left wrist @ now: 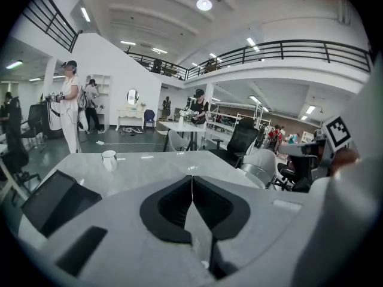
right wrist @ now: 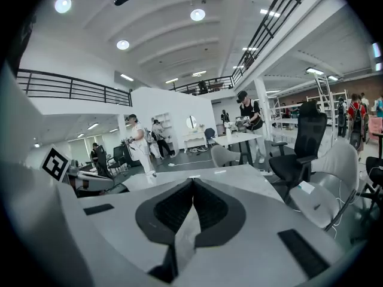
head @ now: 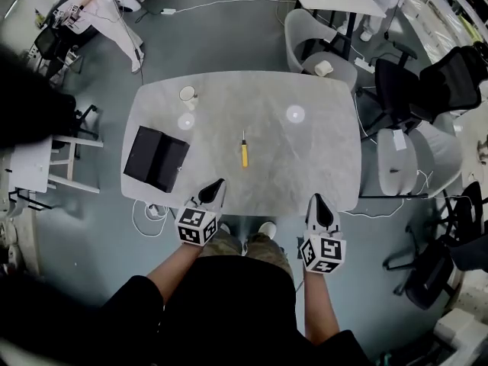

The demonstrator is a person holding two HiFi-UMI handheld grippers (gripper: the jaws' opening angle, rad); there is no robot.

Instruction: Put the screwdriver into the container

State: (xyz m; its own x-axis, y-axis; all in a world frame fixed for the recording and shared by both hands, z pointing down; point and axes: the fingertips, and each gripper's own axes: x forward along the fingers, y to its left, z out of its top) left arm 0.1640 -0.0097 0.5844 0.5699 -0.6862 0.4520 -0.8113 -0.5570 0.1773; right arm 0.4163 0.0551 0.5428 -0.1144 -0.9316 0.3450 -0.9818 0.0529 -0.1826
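A screwdriver (head: 244, 153) with a yellow handle lies near the middle of the grey table (head: 305, 158), its shaft pointing away from me. A black square container (head: 156, 158) sits at the table's left side and also shows low on the left as the container (left wrist: 52, 199) in the left gripper view. My left gripper (head: 219, 182) hovers at the near table edge between container and screwdriver, jaws shut and empty (left wrist: 192, 177). My right gripper (head: 316, 198) is at the near edge further right, also shut with nothing in it (right wrist: 192, 180).
A white cup (head: 187, 95) stands at the far left of the table, seen too as the cup (left wrist: 109, 159). Grey and black chairs (head: 404, 90) crowd the far and right sides. Cables (head: 149, 213) lie on the floor by the near left corner. People stand in the background.
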